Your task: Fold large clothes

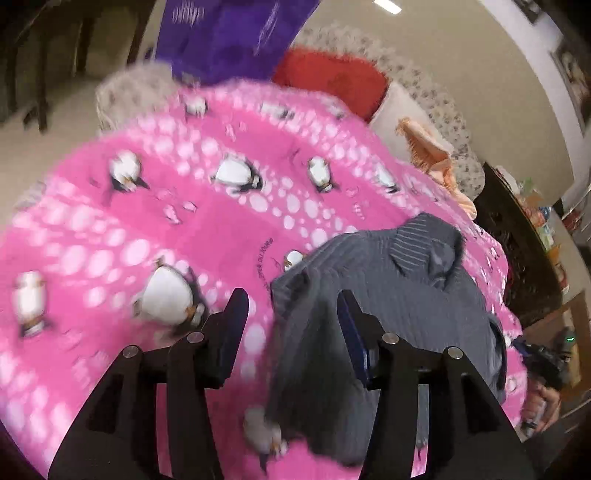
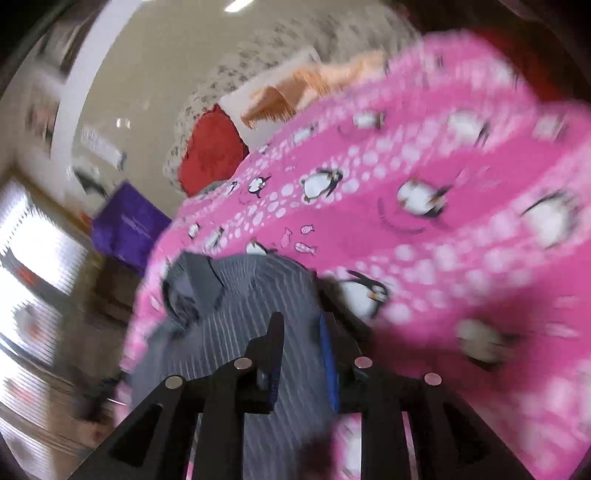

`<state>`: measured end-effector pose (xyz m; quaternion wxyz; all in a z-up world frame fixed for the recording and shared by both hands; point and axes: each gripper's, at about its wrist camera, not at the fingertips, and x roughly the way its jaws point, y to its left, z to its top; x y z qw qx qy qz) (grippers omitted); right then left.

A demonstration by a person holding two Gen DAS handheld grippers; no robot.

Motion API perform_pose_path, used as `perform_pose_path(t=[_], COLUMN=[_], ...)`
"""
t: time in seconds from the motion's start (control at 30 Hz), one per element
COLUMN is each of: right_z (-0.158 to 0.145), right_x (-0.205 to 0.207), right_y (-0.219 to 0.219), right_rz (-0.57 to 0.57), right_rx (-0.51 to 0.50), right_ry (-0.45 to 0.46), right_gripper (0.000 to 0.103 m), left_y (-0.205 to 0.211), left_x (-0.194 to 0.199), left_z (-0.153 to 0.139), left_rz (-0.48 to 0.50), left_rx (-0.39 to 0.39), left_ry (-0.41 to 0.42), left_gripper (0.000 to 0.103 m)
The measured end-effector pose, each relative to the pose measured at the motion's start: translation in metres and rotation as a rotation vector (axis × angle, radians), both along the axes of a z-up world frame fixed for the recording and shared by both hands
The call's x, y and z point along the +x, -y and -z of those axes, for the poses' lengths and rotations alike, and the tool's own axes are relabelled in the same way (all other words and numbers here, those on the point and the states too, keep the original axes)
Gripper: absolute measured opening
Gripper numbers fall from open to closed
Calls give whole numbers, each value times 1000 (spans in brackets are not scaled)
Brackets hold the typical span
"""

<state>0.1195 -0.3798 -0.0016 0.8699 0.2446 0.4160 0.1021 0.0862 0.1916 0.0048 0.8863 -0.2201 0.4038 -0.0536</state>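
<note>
A grey striped shirt (image 1: 388, 295) lies crumpled on a pink penguin-print blanket (image 1: 184, 221). My left gripper (image 1: 291, 306) is open, its jaws wide apart over the shirt's left edge; the right finger (image 1: 351, 328) overlaps the cloth. In the right wrist view the same shirt (image 2: 236, 306) lies at the blanket's (image 2: 443, 229) left side. My right gripper (image 2: 301, 332) has its jaws partly closed with a narrow gap, and shirt fabric lies between and beneath them. Whether it pinches the cloth is unclear in the blur.
A red cushion (image 1: 332, 81), a purple bag (image 1: 229, 33) and an orange cloth (image 1: 428, 147) lie at the blanket's far end. A dark cabinet (image 1: 517, 251) stands to the right. The other hand with its gripper (image 1: 546, 369) shows at lower right.
</note>
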Motion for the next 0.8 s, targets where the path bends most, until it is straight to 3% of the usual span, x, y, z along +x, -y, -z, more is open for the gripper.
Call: perform_pose_path(t=[0.07,0.2,0.3,0.43,0.53,0.63,0.7,0.8], right_z=[-18,-5,20,37,36,40,33,25], right_x=[-37,-91,-91,-69,-51,-23,-14,21], right_y=[-30,-101,-126,-140,-144,-151,-152,-151], right_rz=[-33,-174,-184,-172,-148,-175,-181,-230], right_rx=[-202,-385,-366,-331,-353,-396,-407,-324], right_ry=[75,109,69,56,79,27,62,41], right_gripper=[18,18,18,18,18,17,18,18], left_y=[25,94,138,153,158,154,150,148], left_x=[-27,-70,-73,-64,-56,-49,-42,-36], left_z=[-12,-8,15,27,25,23,24,18], left_rz=[48,181,221,237,250,261,262,247], left_rx=[71,158,207,173,181,178,152,120], left_ry=[54,84,40,3,1,2,-15,-17], left_gripper=[49,47,45,45,45,45,45,45])
